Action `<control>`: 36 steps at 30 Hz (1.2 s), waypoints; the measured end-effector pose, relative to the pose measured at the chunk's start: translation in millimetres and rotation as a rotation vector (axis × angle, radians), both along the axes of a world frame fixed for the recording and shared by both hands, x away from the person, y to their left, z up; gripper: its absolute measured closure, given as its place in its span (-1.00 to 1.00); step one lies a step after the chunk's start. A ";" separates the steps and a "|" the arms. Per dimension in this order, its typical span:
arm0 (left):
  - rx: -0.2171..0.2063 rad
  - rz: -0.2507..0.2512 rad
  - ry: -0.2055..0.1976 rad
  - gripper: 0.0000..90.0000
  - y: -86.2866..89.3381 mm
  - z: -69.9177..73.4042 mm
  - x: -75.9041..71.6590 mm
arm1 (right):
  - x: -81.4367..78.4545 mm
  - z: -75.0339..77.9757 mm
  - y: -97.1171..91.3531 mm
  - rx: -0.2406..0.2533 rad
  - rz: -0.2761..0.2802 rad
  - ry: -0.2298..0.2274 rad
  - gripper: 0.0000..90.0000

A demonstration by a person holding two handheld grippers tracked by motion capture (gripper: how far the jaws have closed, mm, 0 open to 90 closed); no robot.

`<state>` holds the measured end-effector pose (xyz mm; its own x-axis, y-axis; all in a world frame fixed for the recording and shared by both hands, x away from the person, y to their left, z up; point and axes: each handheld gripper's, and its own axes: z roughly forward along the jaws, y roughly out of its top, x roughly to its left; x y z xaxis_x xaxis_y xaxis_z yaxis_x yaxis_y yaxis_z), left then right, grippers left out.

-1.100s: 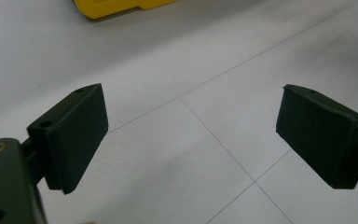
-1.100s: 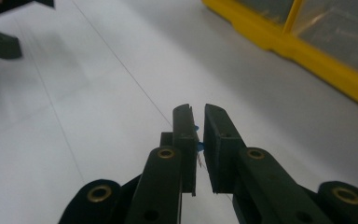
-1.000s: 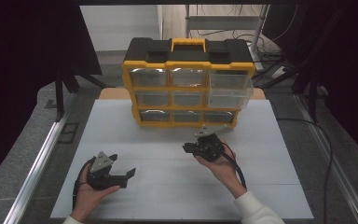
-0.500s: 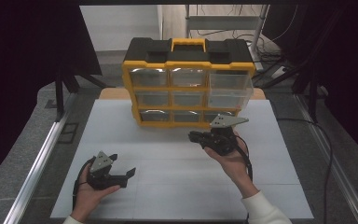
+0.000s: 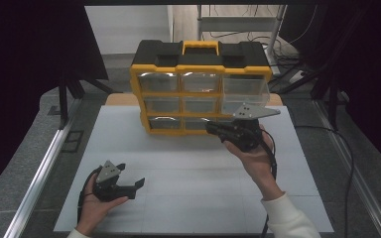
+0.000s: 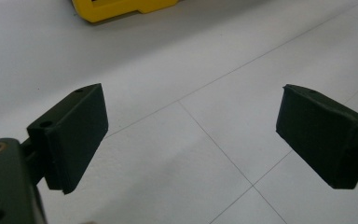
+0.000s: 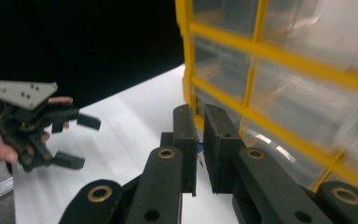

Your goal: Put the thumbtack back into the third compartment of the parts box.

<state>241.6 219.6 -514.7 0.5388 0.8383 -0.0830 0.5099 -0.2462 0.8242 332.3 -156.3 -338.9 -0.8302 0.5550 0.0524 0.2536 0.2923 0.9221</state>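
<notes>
The right gripper, jaws nearly together and holding nothing, is hovering by the far organizer, whose stiff, slick, light drawers probably want gripping by their front lips.

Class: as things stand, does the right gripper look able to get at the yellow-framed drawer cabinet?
Probably yes: the right gripper, jaws shut, hangs right before the yellow-framed drawer cabinet, nothing between.

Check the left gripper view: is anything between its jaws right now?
No, the left gripper has its jaws wide apart, with just bare white table showing between them.
</notes>
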 end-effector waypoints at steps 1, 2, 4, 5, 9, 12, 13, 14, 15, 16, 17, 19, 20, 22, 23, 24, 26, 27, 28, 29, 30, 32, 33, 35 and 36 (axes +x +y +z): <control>-0.004 0.001 -0.005 -0.79 -0.2 0.3 -0.7 | 0.6 4.5 -0.7 0.002 -0.002 -0.007 0.85; -0.004 -0.001 -0.007 -0.79 -0.1 0.7 -1.1 | 1.8 12.2 -2.4 0.007 -0.007 -0.017 0.85; -0.004 -0.001 -0.007 -0.79 -0.1 0.7 -1.1 | 3.8 23.2 -5.9 0.008 -0.025 -0.034 0.85; -0.003 0.000 -0.007 -0.79 -0.1 0.6 -1.1 | 5.5 29.0 -8.0 0.010 -0.034 -0.043 0.85; -0.005 0.000 -0.007 -0.79 0.1 0.9 -1.1 | 13.1 47.8 -15.3 0.010 -0.074 -0.068 0.85; -0.004 -0.001 -0.006 -0.79 0.1 0.8 -0.8 | 19.7 58.0 -19.7 0.016 -0.104 -0.078 0.85; -0.005 0.000 -0.006 -0.79 0.2 0.8 -0.8 | 22.1 61.0 -21.3 0.016 -0.116 -0.081 0.85; -0.004 0.000 -0.007 -0.79 0.3 0.9 -0.9 | 24.5 64.2 -23.2 0.011 -0.128 -0.083 0.85; -0.004 0.000 -0.007 -0.79 0.5 1.1 -1.1 | 26.9 67.0 -24.7 0.015 -0.140 -0.083 0.85; -0.004 0.000 -0.008 -0.79 0.7 1.2 -1.3 | 29.4 69.9 -26.4 0.019 -0.150 -0.081 0.85; -0.005 0.001 -0.009 -0.79 0.8 1.3 -1.5 | 32.1 72.2 -27.8 0.026 -0.164 -0.083 0.85; -0.005 0.001 -0.009 -0.79 0.9 1.3 -1.7 | 38.0 76.5 -31.2 0.011 -0.199 -0.091 0.85; -0.005 0.001 -0.009 -0.79 0.9 1.3 -1.7 | 41.3 78.3 -33.4 0.003 -0.217 -0.092 0.85; -0.007 0.002 -0.009 -0.79 0.9 1.3 -1.8 | 47.9 80.9 -37.1 0.008 -0.248 -0.086 0.84; -0.007 0.003 -0.009 -0.79 0.9 1.2 -1.7 | 51.0 82.6 -39.7 -0.001 -0.264 -0.094 0.84; -0.006 0.003 -0.009 -0.79 0.9 1.1 -1.5 | 54.2 84.2 -42.0 -0.004 -0.280 -0.097 0.85; -0.005 0.003 -0.009 -0.79 0.7 1.0 -1.3 | 62.4 85.6 -44.4 -0.018 -0.300 -0.085 0.84; -0.004 0.002 -0.008 -0.79 0.8 1.0 -1.2 | 64.9 85.4 -44.3 -0.028 -0.305 -0.081 0.84; -0.002 0.004 -0.008 -0.79 0.8 0.9 -1.2 | 68.8 84.8 -44.2 -0.042 -0.313 -0.074 0.84; -0.001 0.004 -0.008 -0.79 0.9 0.8 -1.2 | 71.1 84.1 -44.0 -0.046 -0.319 -0.071 0.83; -0.003 0.003 -0.007 -0.79 0.9 0.7 -1.2 | 73.6 83.2 -44.4 -0.052 -0.326 -0.067 0.81; -0.005 0.004 -0.008 -0.79 1.2 0.6 -1.4 | 77.0 80.9 -44.9 -0.063 -0.328 -0.071 0.50; -0.005 0.005 -0.009 -0.79 1.4 0.5 -1.4 | 77.6 79.9 -45.1 -0.061 -0.326 -0.068 0.23; -0.006 0.006 -0.007 -0.79 1.7 0.2 -1.4 | 75.4 78.6 -46.1 -0.028 -0.336 -0.066 -0.12; -0.006 0.006 -0.007 -0.79 1.8 0.2 -1.4 | 73.5 78.5 -46.8 -0.013 -0.329 -0.070 -0.18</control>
